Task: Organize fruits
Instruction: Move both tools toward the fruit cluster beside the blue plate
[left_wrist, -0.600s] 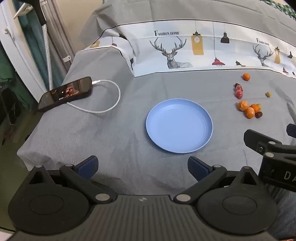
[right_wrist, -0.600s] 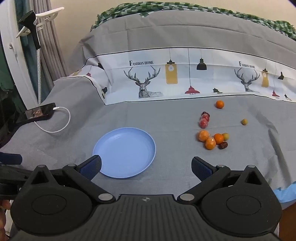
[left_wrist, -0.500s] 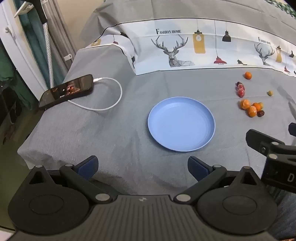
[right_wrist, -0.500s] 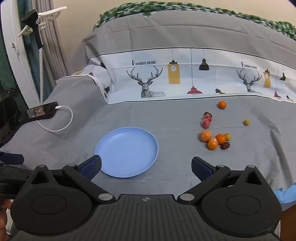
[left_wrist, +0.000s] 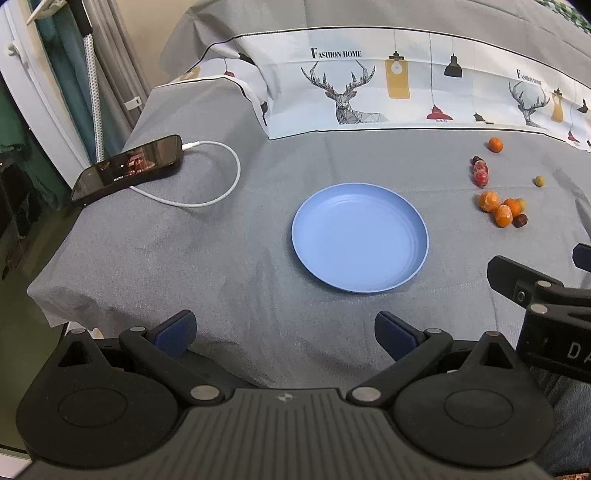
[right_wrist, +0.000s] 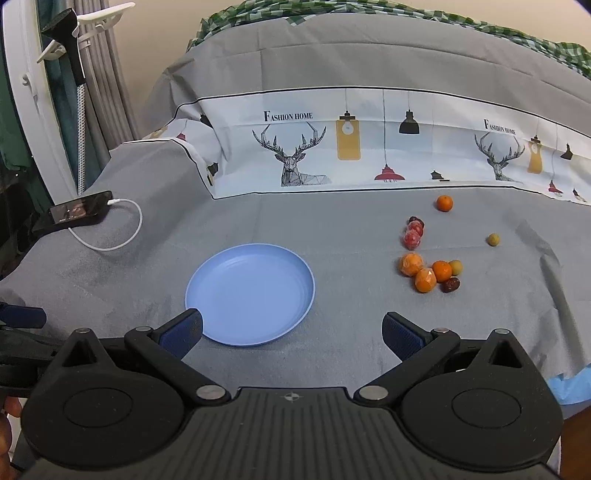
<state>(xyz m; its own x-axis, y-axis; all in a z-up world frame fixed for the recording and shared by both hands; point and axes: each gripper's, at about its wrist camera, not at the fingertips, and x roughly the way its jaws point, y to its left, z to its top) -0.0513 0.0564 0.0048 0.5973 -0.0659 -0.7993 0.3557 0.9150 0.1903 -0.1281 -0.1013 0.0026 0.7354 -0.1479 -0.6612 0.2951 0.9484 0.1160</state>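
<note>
An empty blue plate lies on the grey bedsheet. To its right lie several small fruits: a cluster of oranges, red fruits, a dark date, two small yellow-green fruits and a lone orange. My left gripper is open and empty, near the bed's front edge, short of the plate. My right gripper is open and empty, just in front of the plate's near rim.
A black phone with a white charging cable lies at the bed's left corner. A printed deer-pattern cover rises behind. The bed's left edge drops to the floor.
Both grippers have drifted slightly forward and left; the plate and fruits show a little further right in each view. Nothing was grasped.
</note>
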